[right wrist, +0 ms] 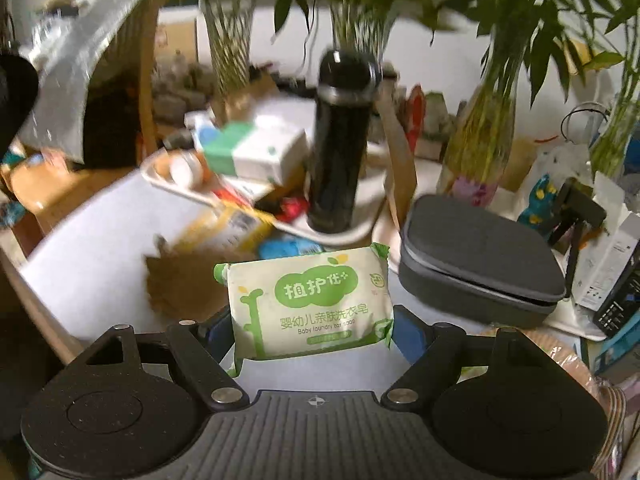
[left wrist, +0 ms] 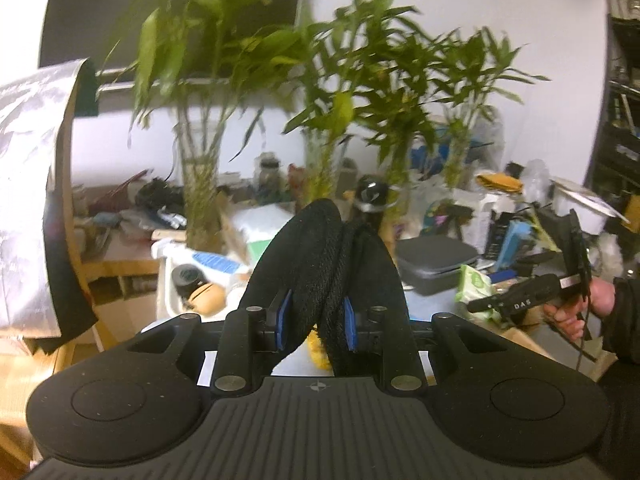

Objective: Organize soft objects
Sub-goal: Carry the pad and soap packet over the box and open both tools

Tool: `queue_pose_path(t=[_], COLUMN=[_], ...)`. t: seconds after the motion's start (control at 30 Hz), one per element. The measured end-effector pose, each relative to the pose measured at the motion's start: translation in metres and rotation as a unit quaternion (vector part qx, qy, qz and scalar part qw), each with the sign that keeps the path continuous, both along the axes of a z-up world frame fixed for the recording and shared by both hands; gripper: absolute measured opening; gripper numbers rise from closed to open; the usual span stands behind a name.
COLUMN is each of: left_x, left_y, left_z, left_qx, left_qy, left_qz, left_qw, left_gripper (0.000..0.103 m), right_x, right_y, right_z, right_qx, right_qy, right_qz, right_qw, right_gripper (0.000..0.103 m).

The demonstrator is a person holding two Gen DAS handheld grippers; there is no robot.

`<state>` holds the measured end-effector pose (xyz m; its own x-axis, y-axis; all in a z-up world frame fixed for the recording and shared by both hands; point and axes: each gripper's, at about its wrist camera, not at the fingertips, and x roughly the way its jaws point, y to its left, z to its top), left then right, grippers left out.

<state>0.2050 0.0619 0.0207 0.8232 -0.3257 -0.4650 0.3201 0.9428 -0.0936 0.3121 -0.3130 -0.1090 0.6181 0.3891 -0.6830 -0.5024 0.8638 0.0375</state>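
Between right gripper (right wrist: 312,330) pads, soap pack (right wrist: 310,304).

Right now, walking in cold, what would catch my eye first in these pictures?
The green-and-white baby soap packet, held up between the right gripper's fingers, fills the right view. In the left view, a folded black fabric item is pinched in the left gripper. Behind both, leafy bamboo stalks in vases tower over a cluttered table.

Black tongs (left wrist: 316,328), blue pads (left wrist: 285,320), dark sleeve (left wrist: 624,312).
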Motion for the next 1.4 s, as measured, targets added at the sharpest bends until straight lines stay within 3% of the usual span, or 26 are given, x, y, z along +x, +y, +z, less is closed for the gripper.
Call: queue_pose_path(t=[0.3, 0.53, 0.77, 0.87, 1.07, 1.13, 1.2, 1.4], left_x=[-0.025, -0.042, -0.041, -0.038, -0.032, -0.034, -0.041, -0.072], left_y=[-0.033, -0.059, -0.083, -0.096, -0.110, -0.109, -0.107, -0.097], left_z=[0.016, 0.009, -0.004, -0.013, -0.034, -0.037, -0.036, -0.022], left_qx=[0.009, 0.035, 0.078, 0.118, 0.170, 0.166, 0.160, 0.123], left_qy=[-0.005, 0.028, 0.067, 0.088, 0.140, 0.142, 0.133, 0.085], left_qz=[-0.084, -0.146, -0.184, -0.194, -0.197, -0.191, -0.179, -0.125], left_qw=[0.9964, 0.9883, 0.9775, 0.9699, 0.9554, 0.9570, 0.9615, 0.9808], left_gripper=[0.026, 0.026, 0.027, 0.028, 0.051, 0.066, 0.073, 0.075], right_x=[-0.067, -0.109, -0.137, -0.144, -0.157, -0.161, -0.167, -0.182], right_y=[-0.001, -0.009, -0.023, -0.028, -0.030, -0.030, -0.030, -0.031], right_z=[0.048, 0.063, 0.068, 0.069, 0.071, 0.072, 0.073, 0.073], right_qx=[0.045, 0.042, 0.059, 0.068, 0.088, 0.096, 0.100, 0.099], right_qy=[-0.023, -0.045, -0.047, -0.046, -0.038, -0.034, -0.034, -0.033], right_qz=[0.013, 0.012, 0.004, 0.000, 0.004, 0.006, 0.008, 0.005], right_qw=[0.999, 0.998, 0.997, 0.997, 0.995, 0.995, 0.994, 0.995], right_gripper=[0.082, 0.082, 0.082, 0.082, 0.082, 0.082, 0.082, 0.082])
